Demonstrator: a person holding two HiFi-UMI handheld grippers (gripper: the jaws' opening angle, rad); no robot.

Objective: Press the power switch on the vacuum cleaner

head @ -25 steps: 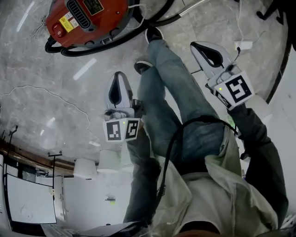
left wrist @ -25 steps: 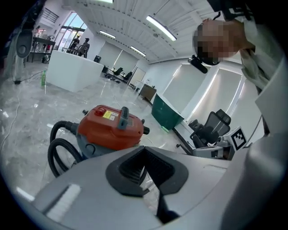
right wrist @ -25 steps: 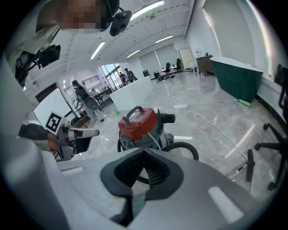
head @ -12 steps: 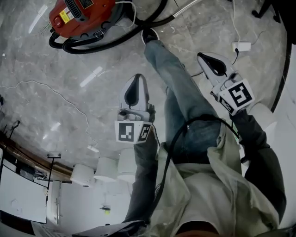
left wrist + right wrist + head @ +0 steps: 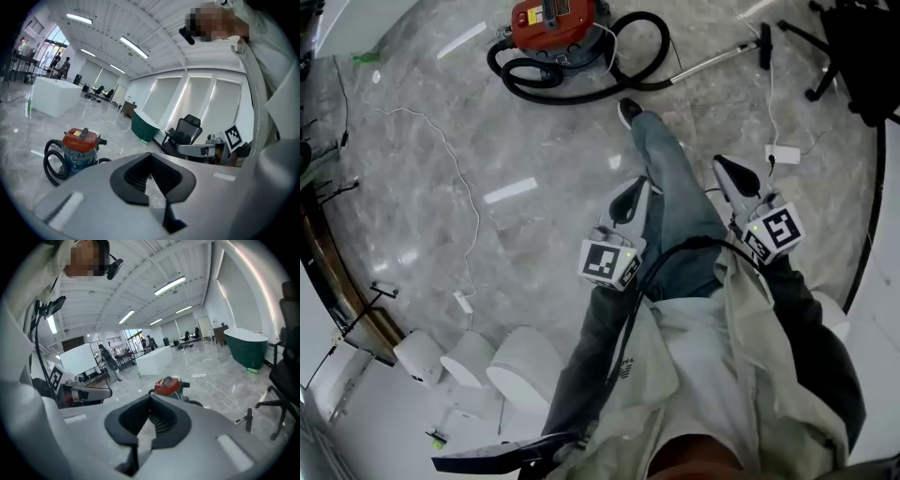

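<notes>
Ahead, vacuum (image 5: pixel 548 19): upright at the far side of the floor (image 5: pixel 441 169), red top up, well apart from both tongs; hose (image 5: pixel 581 89) coiled round its base, wand (image 5: pixel 712 61) lying off to its right.
Switch: too small to pick out on the red top.
Left tongs (image 5: pixel 634 187): tips closed together with nothing between them; held low in front of the person's body, pointing forward toward the vacuum.
Right tongs (image 5: pixel 721 163): likewise closed and empty, level with the left, just beside the leg (image 5: pixel 670 178), aimed the same way.
Why closed: probably because a shut tip gives 1 blunt point for pressing a button; no grasp is called for.
Arms: both bent at the elbow and close to the trunk, not reaching.
Stage: approach, by the look of it; the person stands well short, 1 foot toward the vacuum.
Next: close in, then lower 1 tip onto the top.
</notes>
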